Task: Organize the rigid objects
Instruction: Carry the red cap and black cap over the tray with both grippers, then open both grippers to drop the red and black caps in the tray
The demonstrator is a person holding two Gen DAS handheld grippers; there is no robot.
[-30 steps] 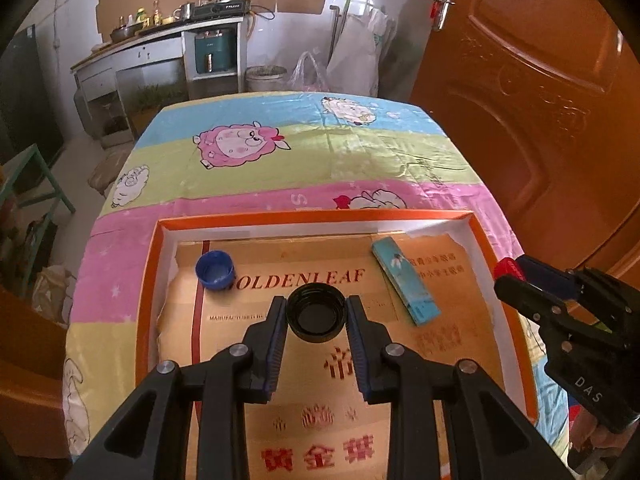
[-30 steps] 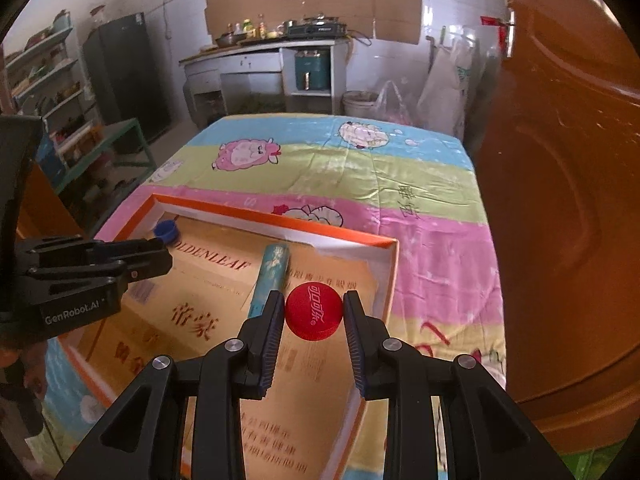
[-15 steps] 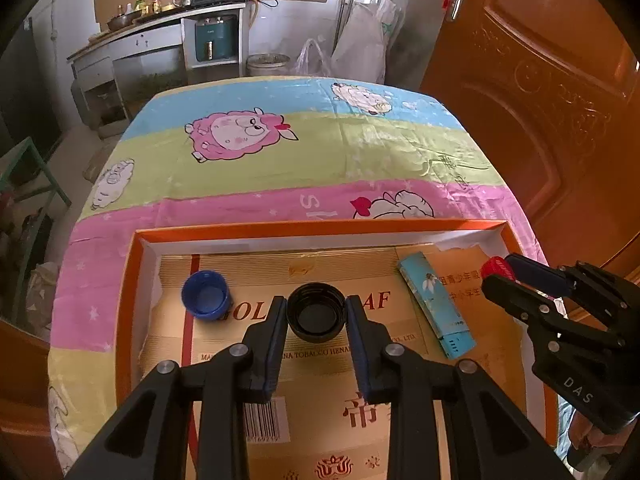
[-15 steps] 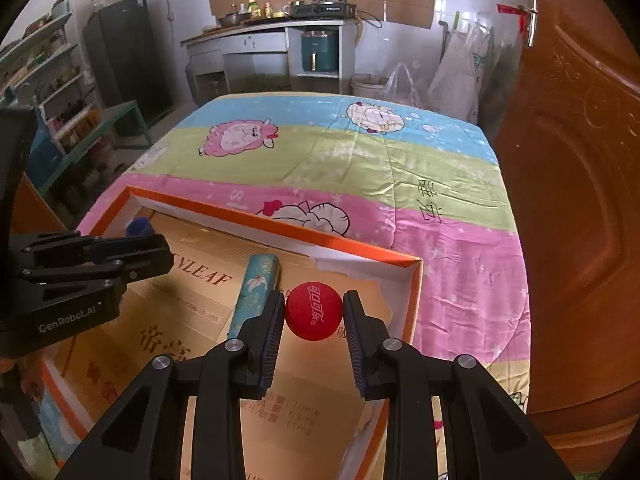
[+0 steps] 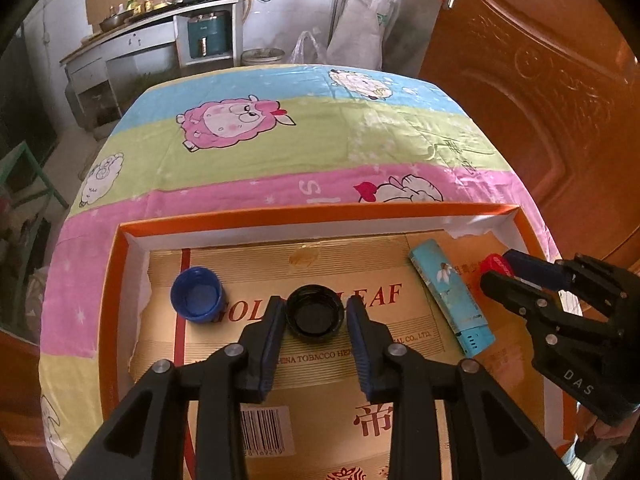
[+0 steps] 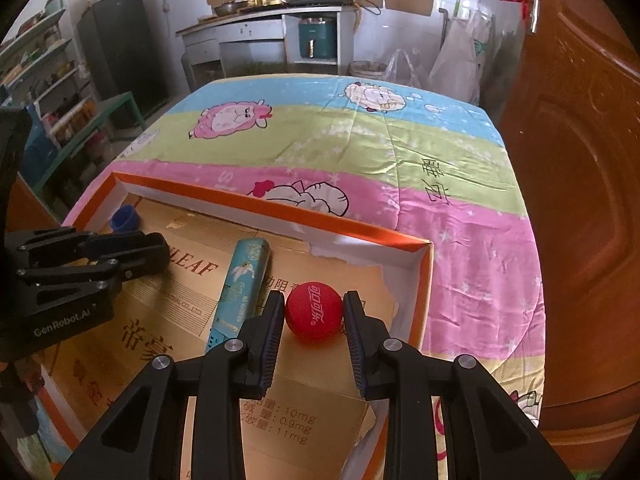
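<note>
My left gripper (image 5: 315, 316) is shut on a black bottle cap (image 5: 314, 315), open side up, held over the orange-rimmed box (image 5: 304, 213). My right gripper (image 6: 314, 316) is shut on a red bottle cap (image 6: 314, 314) with white lettering, over the box's right part near the rim (image 6: 424, 276). A blue cap (image 5: 197, 295) lies open side up in the box's far left corner; it also shows in the right wrist view (image 6: 125, 218). A light blue slim box (image 5: 450, 294) lies between the grippers, also in the right wrist view (image 6: 240, 284).
The box floor is golden cardboard with print (image 5: 312, 364). The box sits on a table with a striped sheep-pattern cloth (image 5: 280, 148). A brown door (image 5: 540, 92) stands close on the right. A kitchen counter (image 5: 160, 20) is far behind.
Both grippers moved forward toward the box's far side, each keeping its cap. The blue cap and light blue box now sit closer in view.
</note>
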